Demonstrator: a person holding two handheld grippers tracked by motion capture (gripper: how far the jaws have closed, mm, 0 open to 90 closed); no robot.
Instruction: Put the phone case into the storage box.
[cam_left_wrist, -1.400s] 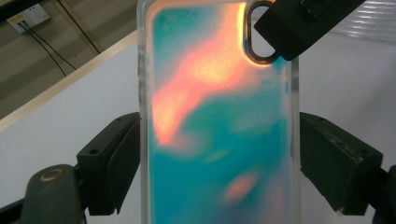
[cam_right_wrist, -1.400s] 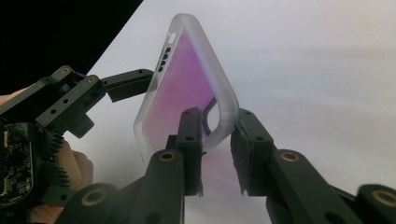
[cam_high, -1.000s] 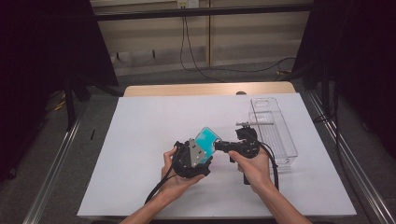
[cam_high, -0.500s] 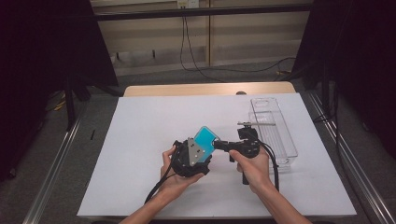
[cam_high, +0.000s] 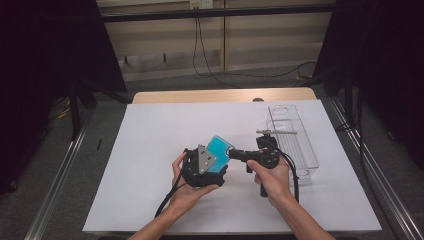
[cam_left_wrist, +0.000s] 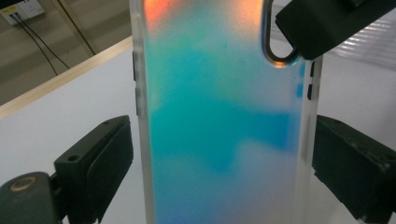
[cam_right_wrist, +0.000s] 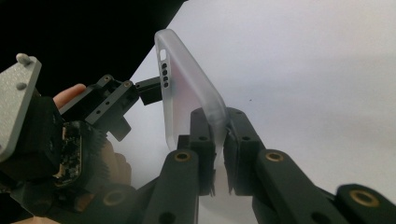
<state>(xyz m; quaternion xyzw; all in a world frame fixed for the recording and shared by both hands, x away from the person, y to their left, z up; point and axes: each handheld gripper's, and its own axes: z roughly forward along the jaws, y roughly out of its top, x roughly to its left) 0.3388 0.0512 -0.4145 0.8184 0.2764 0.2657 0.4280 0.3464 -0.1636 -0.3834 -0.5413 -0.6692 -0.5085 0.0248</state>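
Now the phone case (cam_high: 218, 152) sits mid-frame above the table, pinched at one corner by the right gripper (cam_right_wrist: 219, 144) while the left gripper (cam_left_wrist: 219, 154), jaws just opening, stands clear, so it could twist and drop.

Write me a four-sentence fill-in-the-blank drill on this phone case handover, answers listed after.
1. The right gripper is shut on the edge of the phone ____.
2. The left gripper has just been opening; its pads stand ____ of the case's sides.
3. The clear plastic ____ lies on the table's right side.
4. The white mat lies on a ____ table.

Missing words: case; clear; tray; wooden
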